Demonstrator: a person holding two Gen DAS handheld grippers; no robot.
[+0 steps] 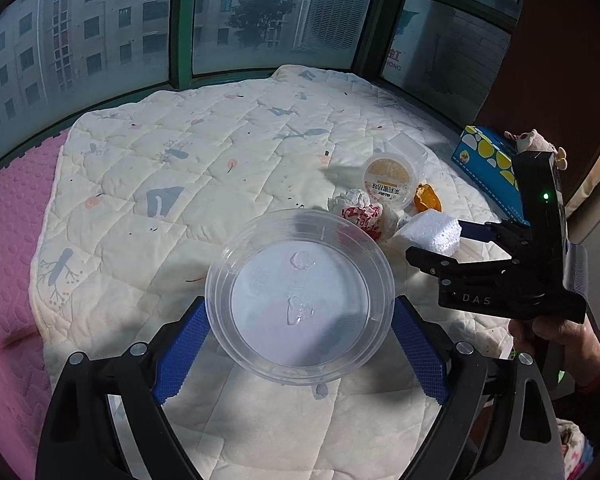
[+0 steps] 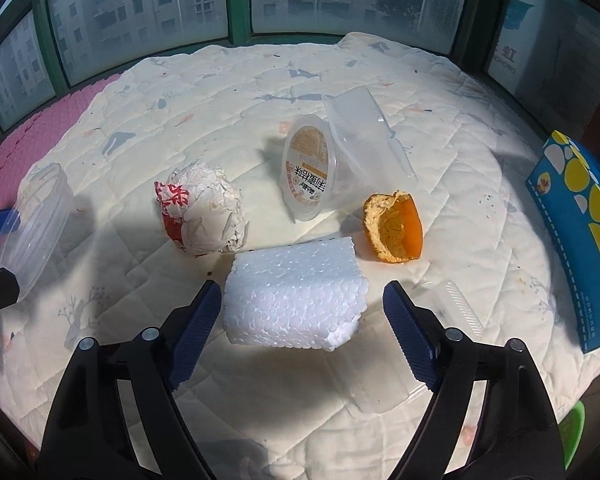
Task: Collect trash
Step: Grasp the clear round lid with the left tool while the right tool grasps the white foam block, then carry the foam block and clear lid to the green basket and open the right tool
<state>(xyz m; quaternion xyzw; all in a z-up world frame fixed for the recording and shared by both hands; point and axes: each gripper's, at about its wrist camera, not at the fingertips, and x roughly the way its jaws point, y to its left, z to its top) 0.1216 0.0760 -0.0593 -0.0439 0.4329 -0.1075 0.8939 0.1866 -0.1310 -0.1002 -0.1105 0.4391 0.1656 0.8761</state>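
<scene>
My left gripper (image 1: 300, 344) is shut on a clear round plastic container (image 1: 300, 296), held above the quilt; it also shows at the left edge of the right wrist view (image 2: 32, 224). My right gripper (image 2: 302, 320) is open with a white foam block (image 2: 296, 292) lying on the quilt between its fingers; the block also shows in the left wrist view (image 1: 430, 232). Behind it lie a crumpled red-and-white paper ball (image 2: 202, 208), a small plastic cup with an orange label (image 2: 310, 168) on its side, a clear lid (image 2: 364, 132) and an orange peel (image 2: 394, 228).
A cream quilt (image 2: 180, 92) covers the surface, with a pink mat (image 1: 8, 220) at the left. A blue and yellow box (image 2: 580, 232) stands at the right. Windows run along the back. A clear flat plastic piece (image 2: 460, 308) lies by the right finger.
</scene>
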